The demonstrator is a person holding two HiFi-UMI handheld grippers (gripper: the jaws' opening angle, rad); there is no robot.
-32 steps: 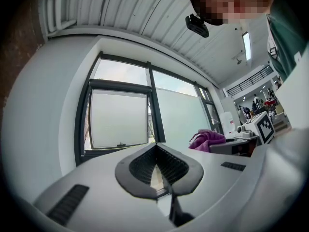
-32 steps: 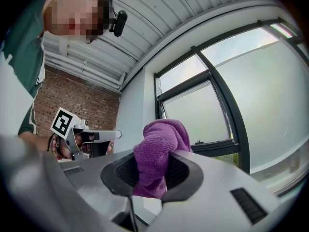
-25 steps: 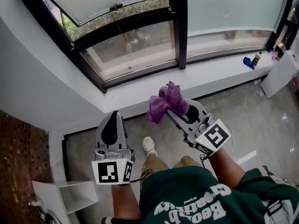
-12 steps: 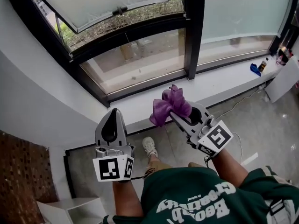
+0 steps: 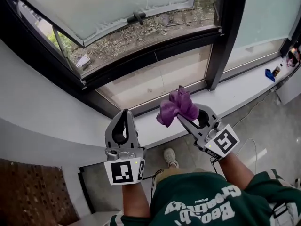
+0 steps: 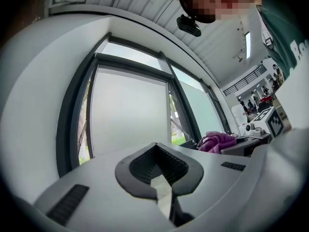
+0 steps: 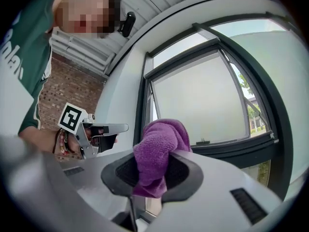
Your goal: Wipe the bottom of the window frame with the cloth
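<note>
My right gripper (image 5: 184, 113) is shut on a bunched purple cloth (image 5: 177, 105), held in the air over the white sill (image 5: 151, 132). The cloth (image 7: 157, 149) fills the right gripper (image 7: 153, 164) between its jaws. The dark bottom rail of the window frame (image 5: 145, 106) runs just beyond the cloth, apart from it, and shows as a dark bar (image 7: 241, 151) in the right gripper view. My left gripper (image 5: 124, 113) hovers to the left, shut and empty, tips together (image 6: 155, 146). From the left gripper view the cloth (image 6: 219, 141) sits to the right.
A dark vertical mullion (image 5: 230, 32) stands right of the cloth. A tilted open sash (image 5: 117, 8) hangs above. A blue item and small bottles (image 5: 271, 73) sit at the sill's far right end. A shoe (image 5: 170, 157) and a cable (image 5: 249, 147) are on the floor below.
The window and sill have drawn nearer and now fill the view. Both grippers have come up over the sill. The cloth stays gripped in the right gripper.
</note>
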